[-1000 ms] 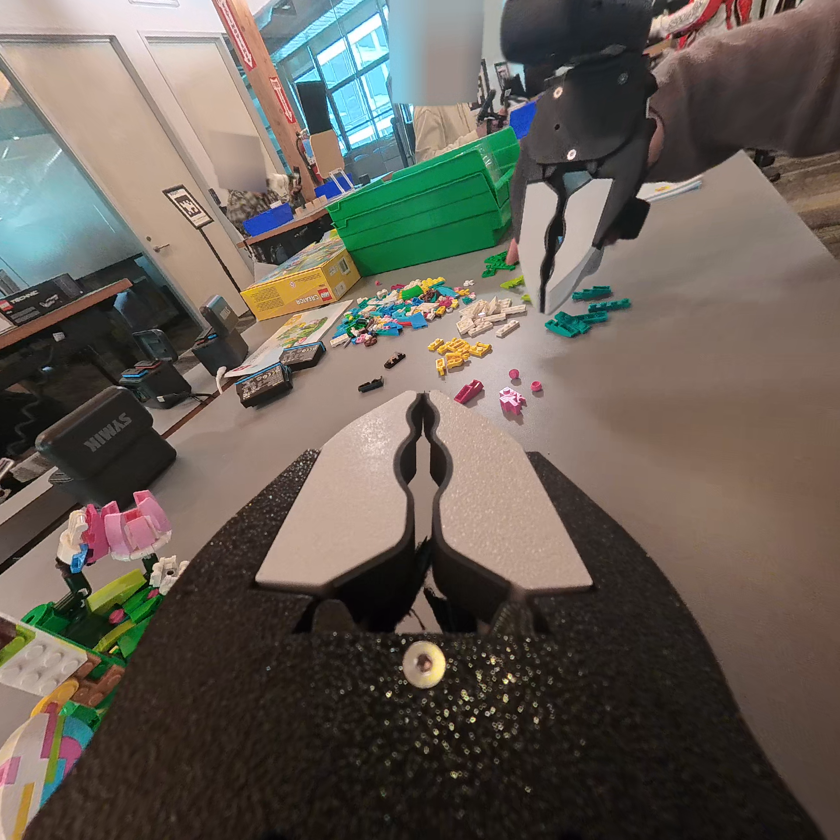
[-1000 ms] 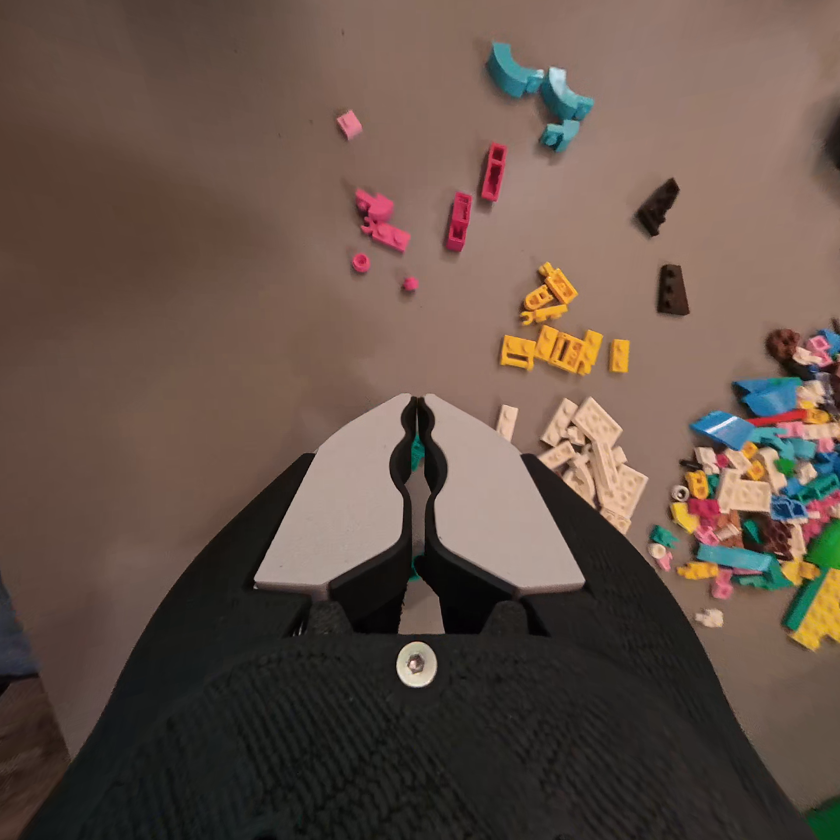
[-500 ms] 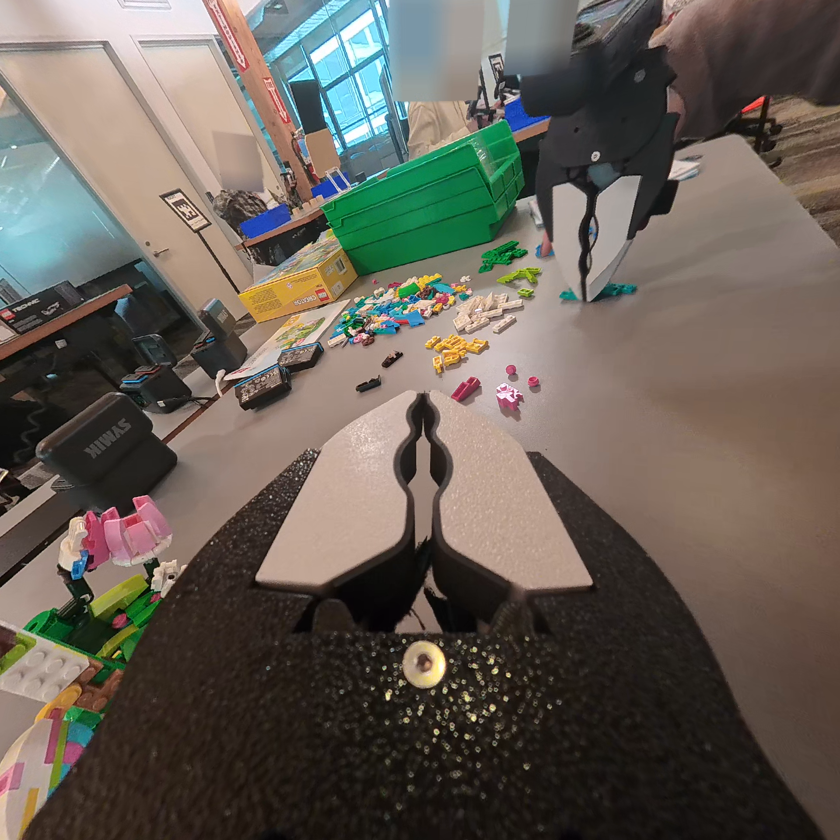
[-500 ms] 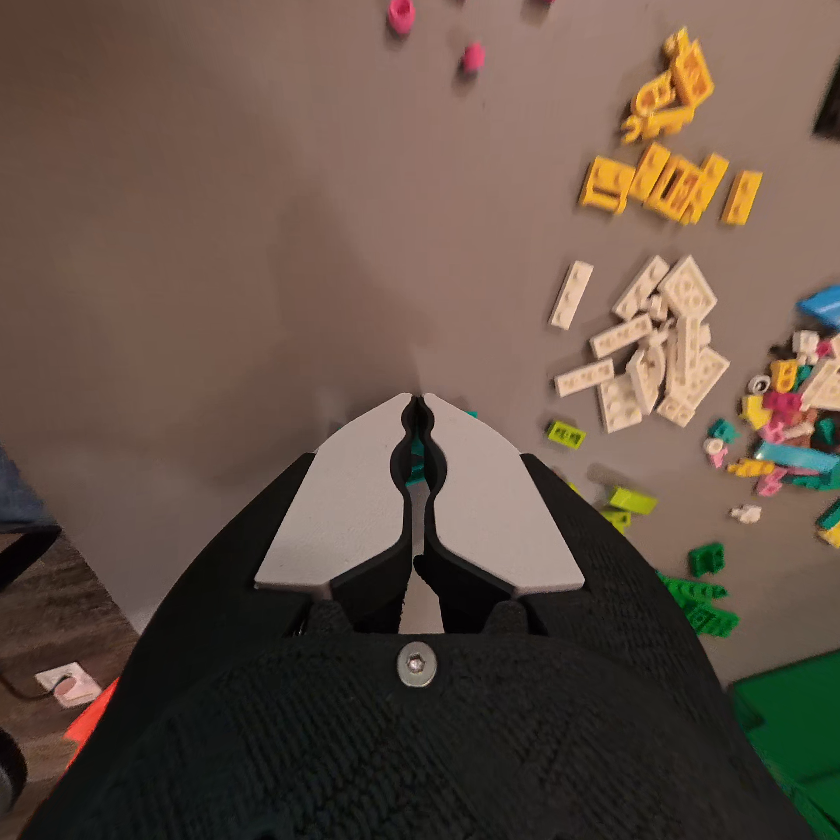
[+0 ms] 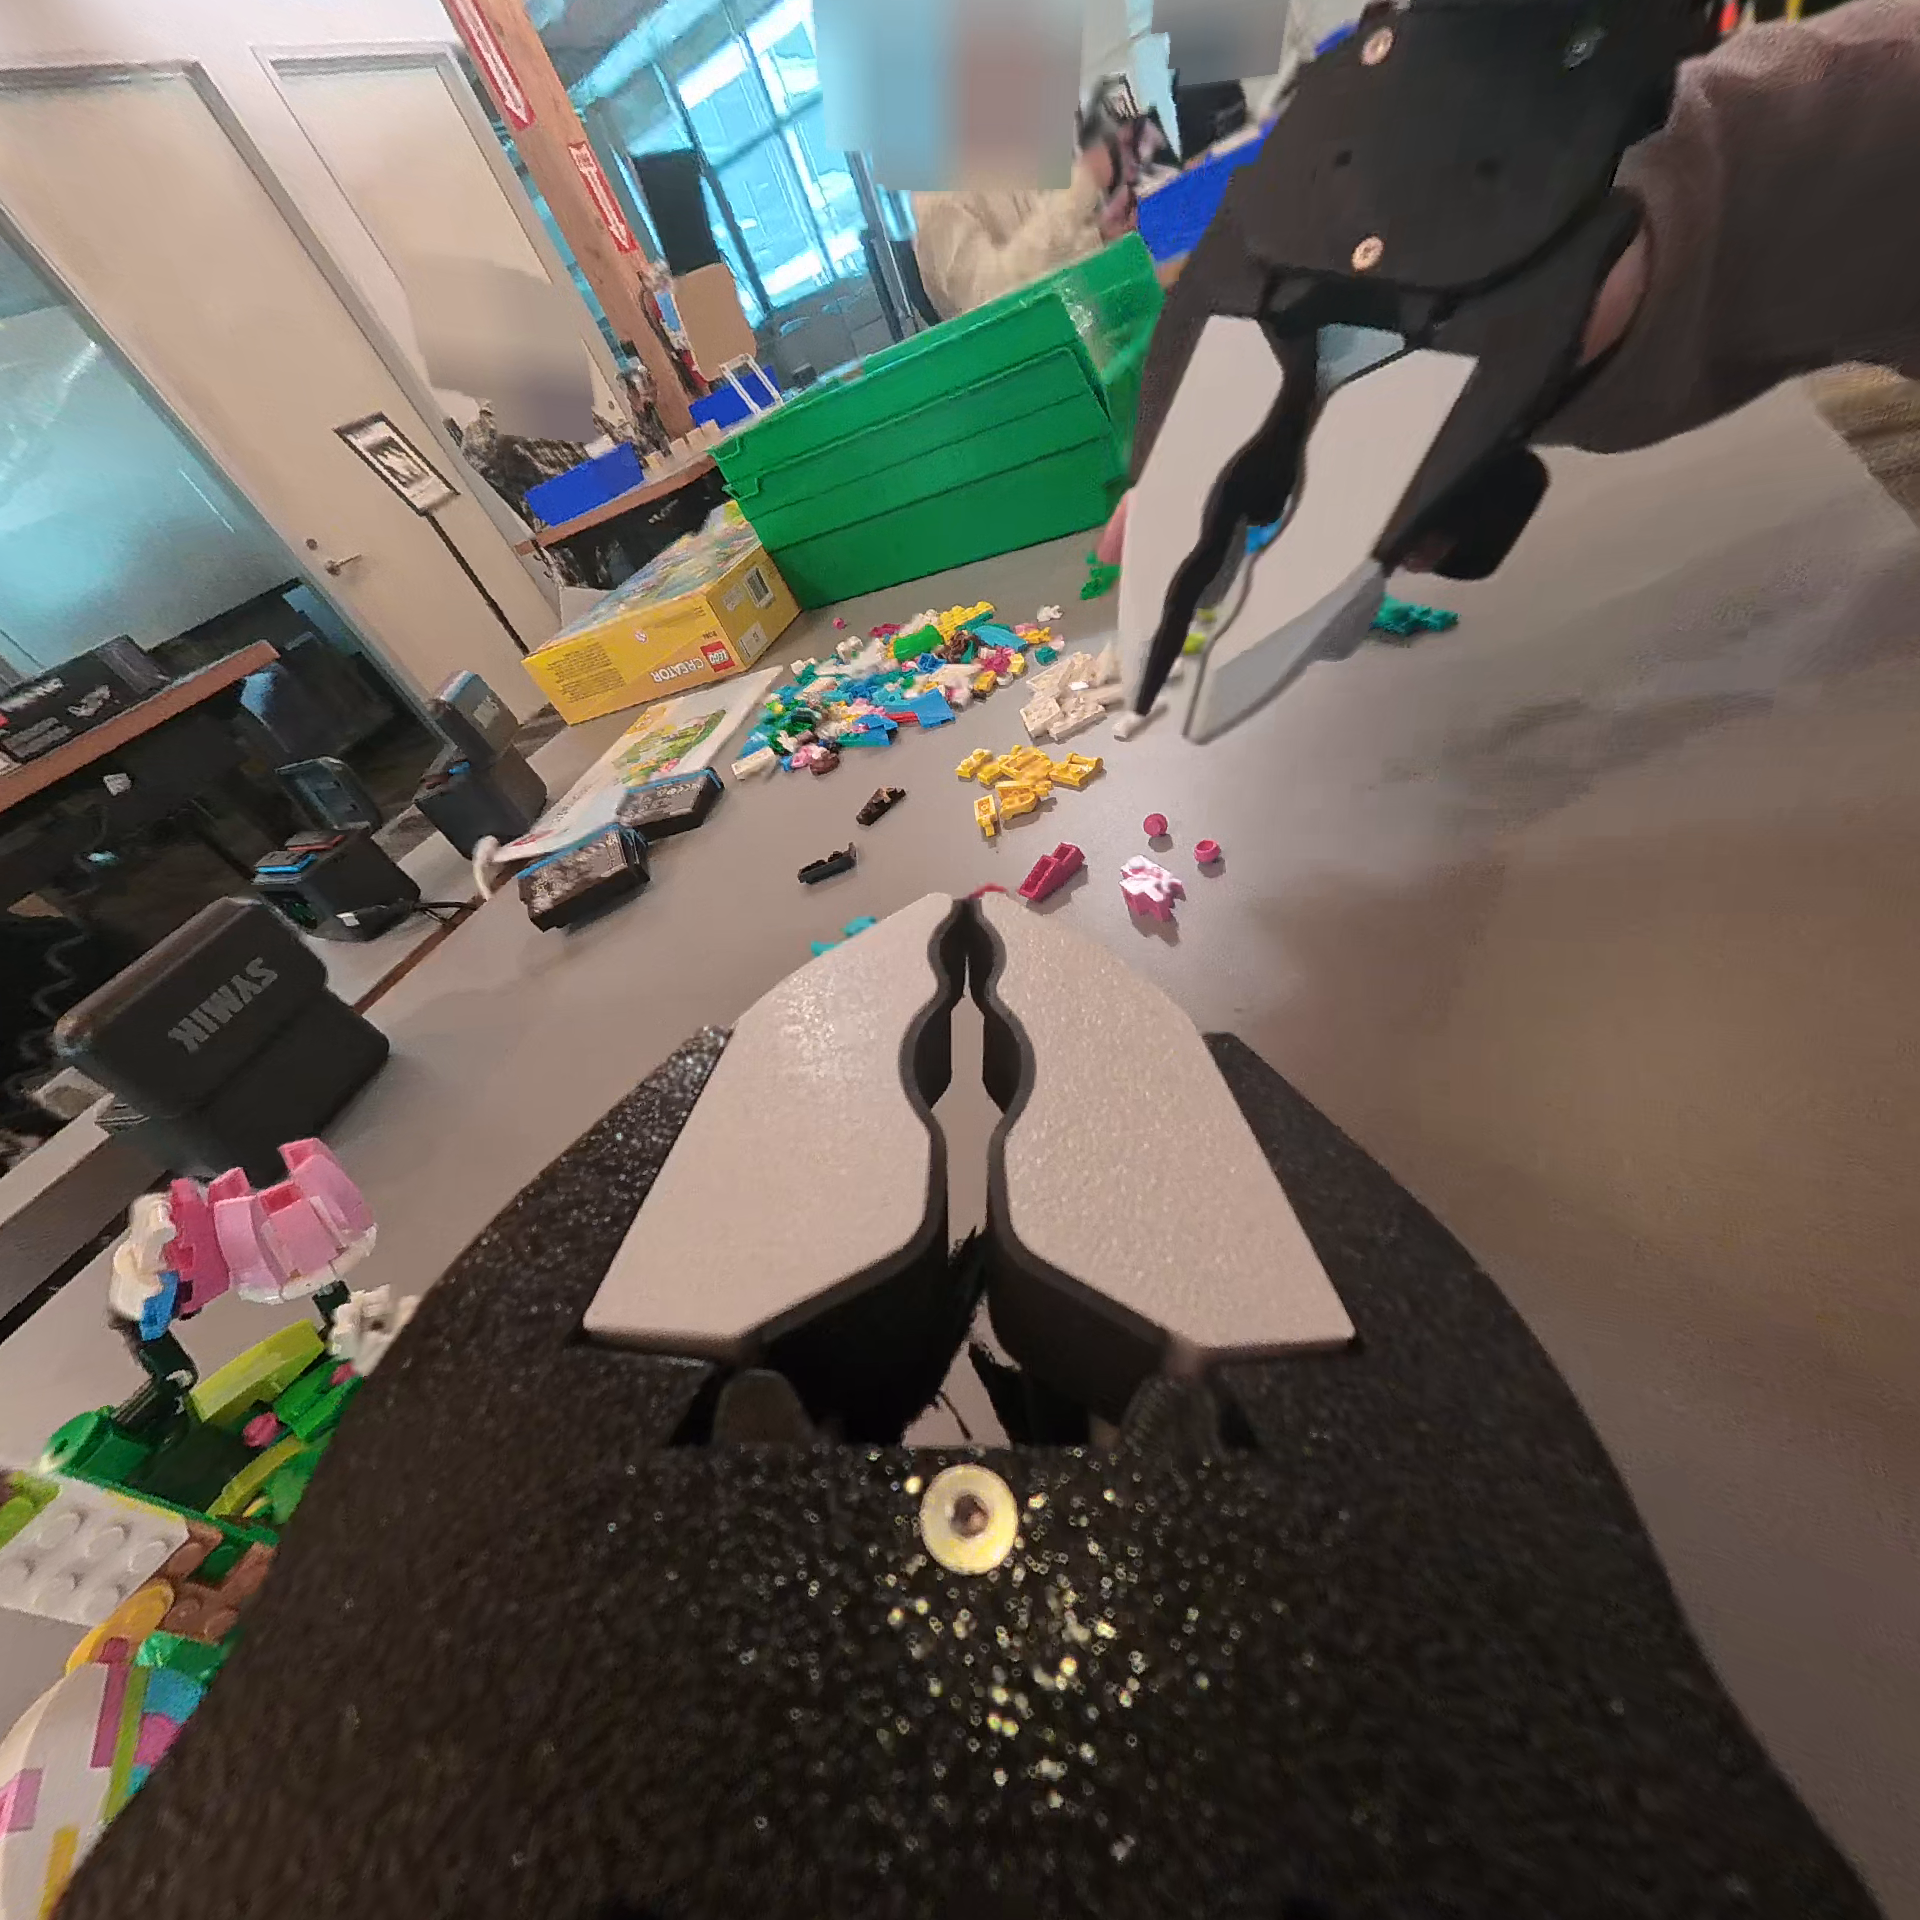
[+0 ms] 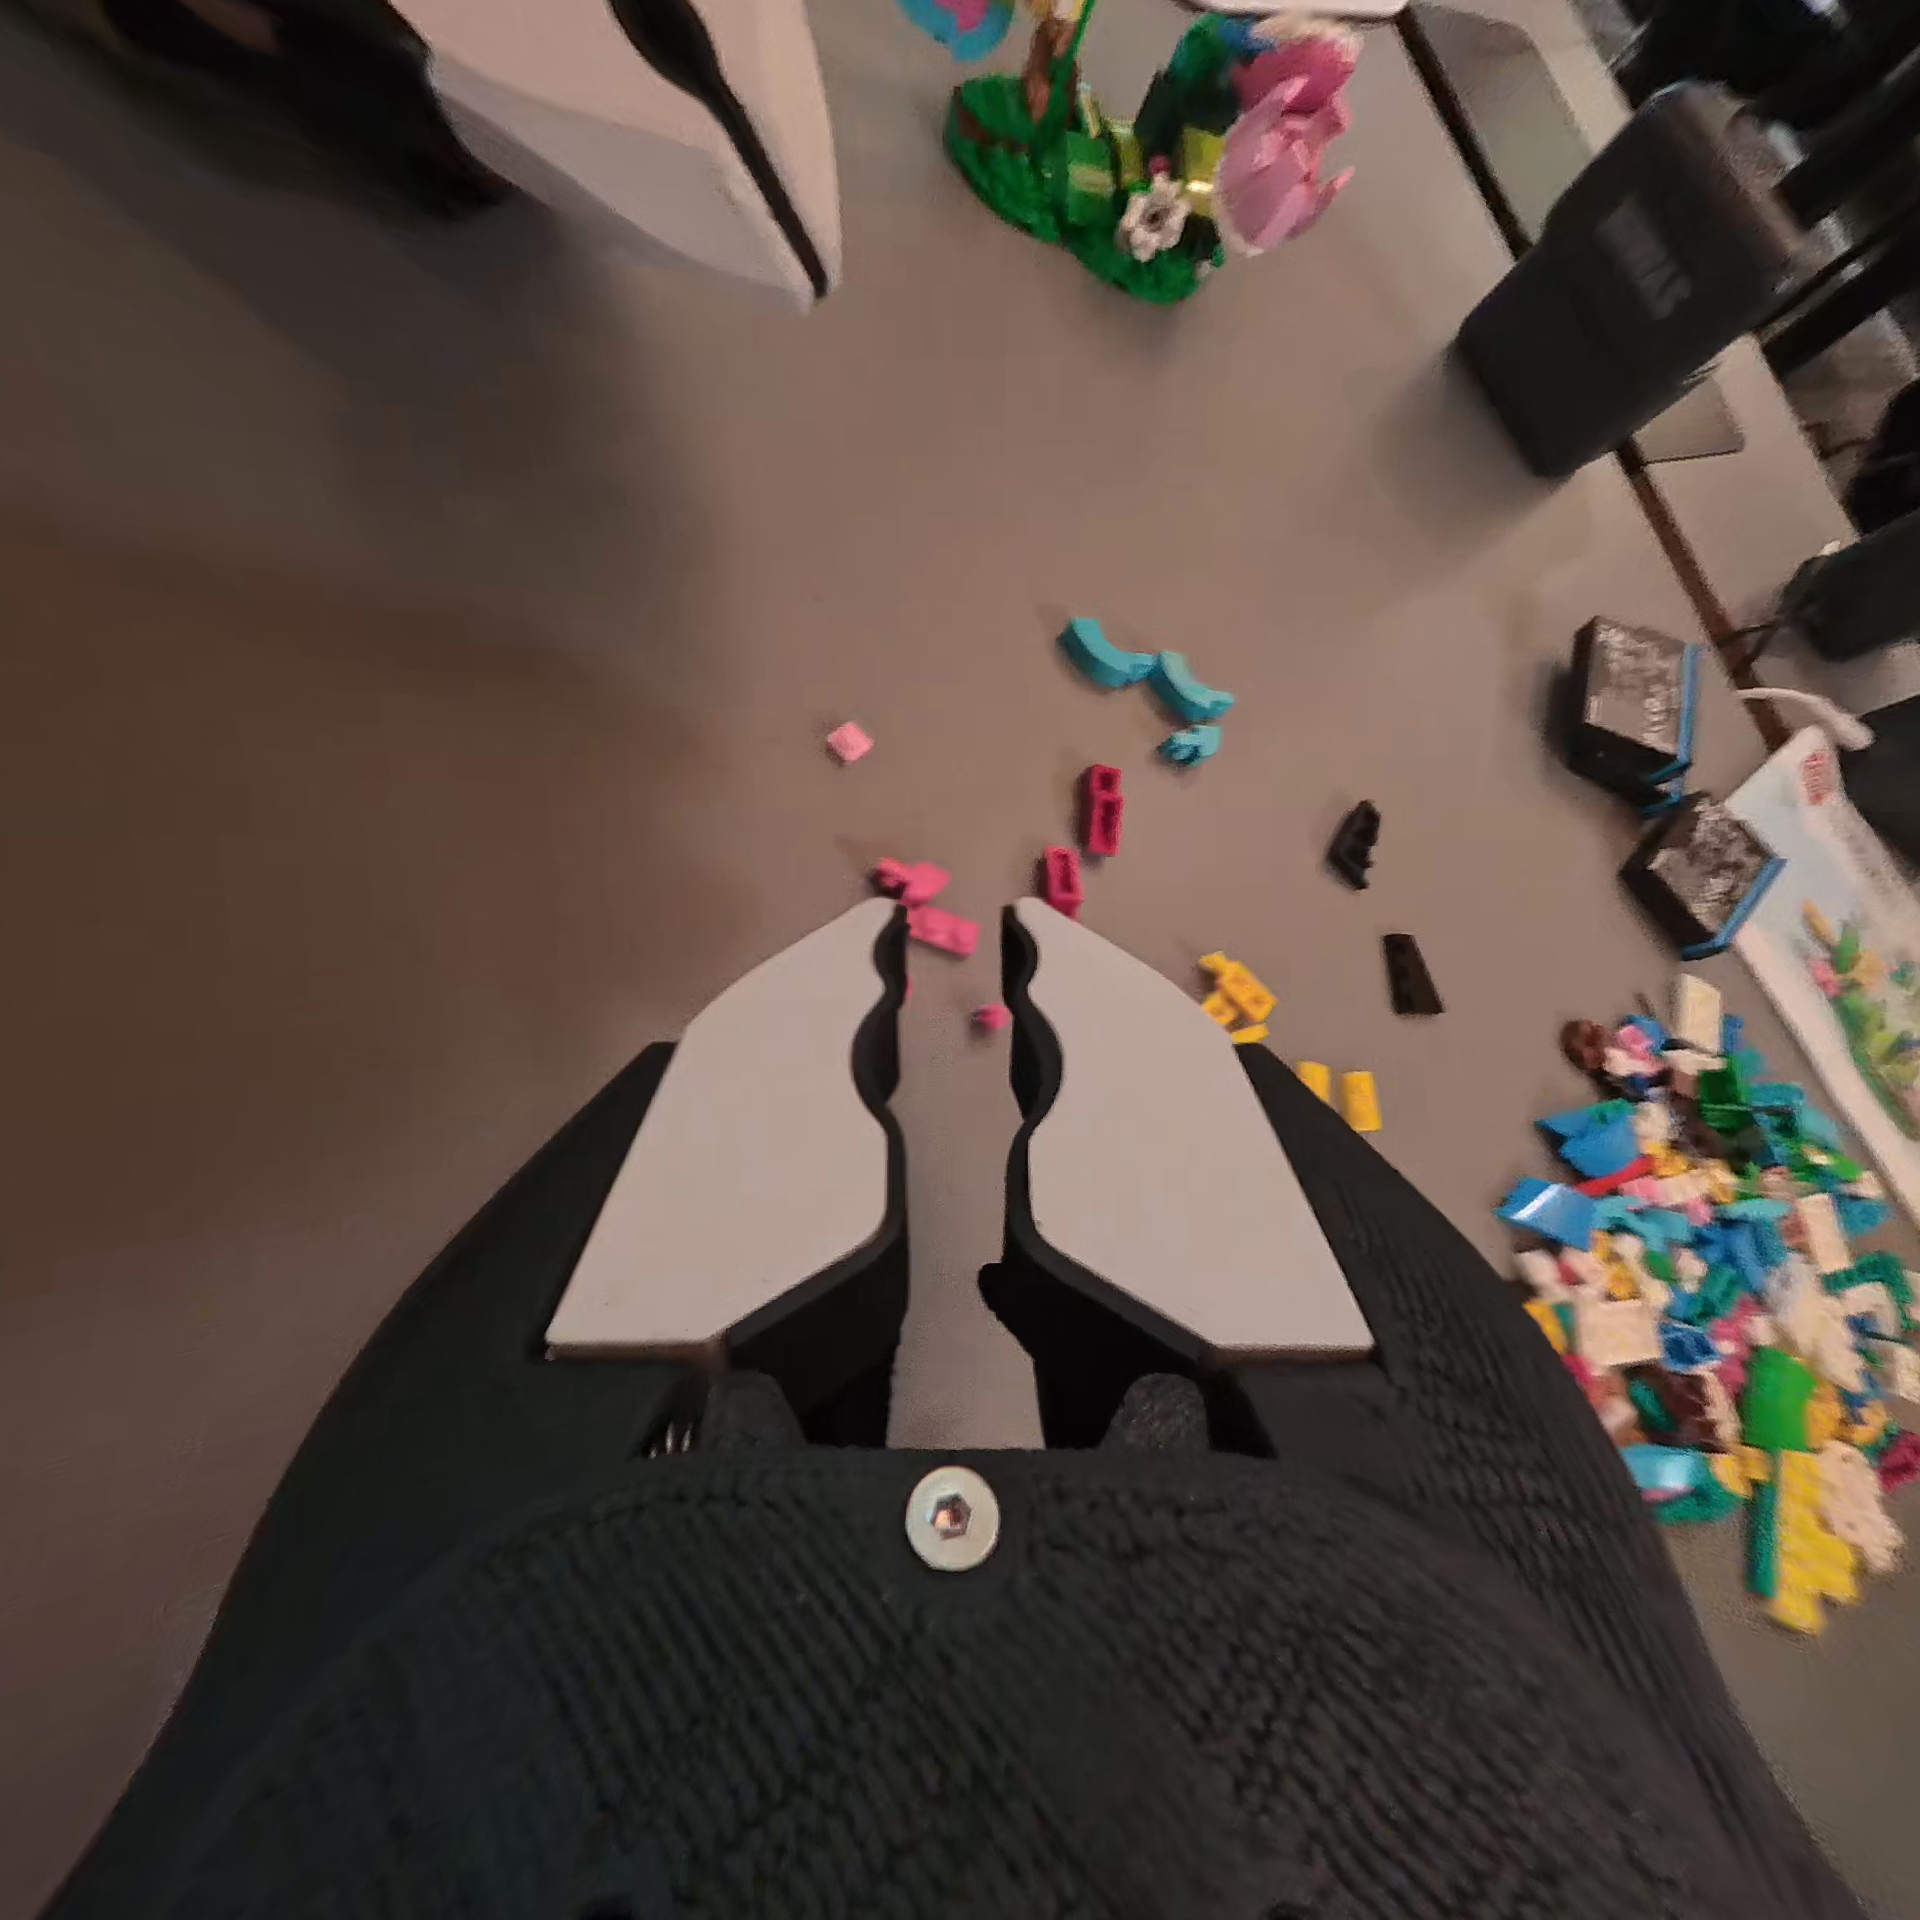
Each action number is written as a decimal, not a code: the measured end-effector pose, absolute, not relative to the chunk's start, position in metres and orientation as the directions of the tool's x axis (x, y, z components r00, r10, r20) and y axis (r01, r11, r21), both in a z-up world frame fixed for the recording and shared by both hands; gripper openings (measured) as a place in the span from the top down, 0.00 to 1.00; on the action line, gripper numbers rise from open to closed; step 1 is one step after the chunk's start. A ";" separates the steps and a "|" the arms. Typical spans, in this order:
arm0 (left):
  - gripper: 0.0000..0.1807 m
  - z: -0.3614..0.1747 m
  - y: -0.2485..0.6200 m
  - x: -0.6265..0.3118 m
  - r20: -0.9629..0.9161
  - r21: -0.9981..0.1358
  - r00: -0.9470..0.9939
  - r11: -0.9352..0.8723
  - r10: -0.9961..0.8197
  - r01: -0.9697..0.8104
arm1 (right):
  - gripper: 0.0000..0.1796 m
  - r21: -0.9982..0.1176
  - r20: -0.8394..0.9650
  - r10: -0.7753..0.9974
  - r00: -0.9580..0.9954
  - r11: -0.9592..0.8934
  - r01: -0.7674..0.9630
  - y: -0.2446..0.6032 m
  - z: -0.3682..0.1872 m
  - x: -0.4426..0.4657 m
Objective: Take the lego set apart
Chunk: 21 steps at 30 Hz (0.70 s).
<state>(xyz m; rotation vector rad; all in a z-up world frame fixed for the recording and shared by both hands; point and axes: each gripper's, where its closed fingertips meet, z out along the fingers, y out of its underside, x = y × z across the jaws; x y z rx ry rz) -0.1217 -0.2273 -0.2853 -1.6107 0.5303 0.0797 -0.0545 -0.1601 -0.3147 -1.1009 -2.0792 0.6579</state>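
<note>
left gripper (image 5: 968,906) low over the grey table (image 5: 1558,1039), fingers pressed together, nothing seen between them. right gripper (image 6: 948,914) held above the table, fingers parted and empty, pink bricks (image 6: 925,904) lying on the table seen through the gap. lego set (image 6: 1153,156), green base with pink flower, standing beyond, beside the left gripper. mixed brick pile (image 6: 1714,1278) off to the right, stacked green trays (image 5: 935,457) behind it
</note>
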 end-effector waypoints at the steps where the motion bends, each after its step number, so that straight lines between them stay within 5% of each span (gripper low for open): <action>1: 1.00 -0.290 -0.227 -0.119 -0.348 -0.923 0.882 -0.046 -0.316 -0.381 | 0.86 -0.697 0.310 0.856 -0.413 0.500 0.514 -0.163 -0.320 -0.051; 3: 1.00 -0.303 -0.226 -0.108 -0.272 -0.922 0.872 -0.148 -0.407 -0.357 | 0.81 -0.698 0.247 0.868 -0.431 0.468 0.542 -0.165 -0.332 -0.044; 5: 0.81 -0.314 -0.222 -0.098 -0.170 -0.914 0.867 -0.254 -0.468 -0.317 | 0.80 -0.708 0.201 0.870 -0.450 0.446 0.547 -0.164 -0.338 -0.042; 7: 0.74 -0.323 -0.216 -0.089 -0.092 -0.895 0.851 -0.332 -0.516 -0.298 | 0.80 -0.704 0.173 0.865 -0.471 0.444 0.555 -0.161 -0.341 -0.042; 16: 0.81 -0.343 -0.181 -0.064 -0.077 -0.778 0.816 -0.478 -0.573 -0.409 | 0.81 -0.739 0.121 0.898 -0.423 0.366 0.565 -0.156 -0.335 -0.039; 21: 1.00 -0.348 -0.173 -0.074 -0.066 -0.748 0.859 -0.544 -0.508 -0.379 | 0.90 -0.765 0.156 0.941 -0.302 0.308 0.566 -0.143 -0.331 -0.025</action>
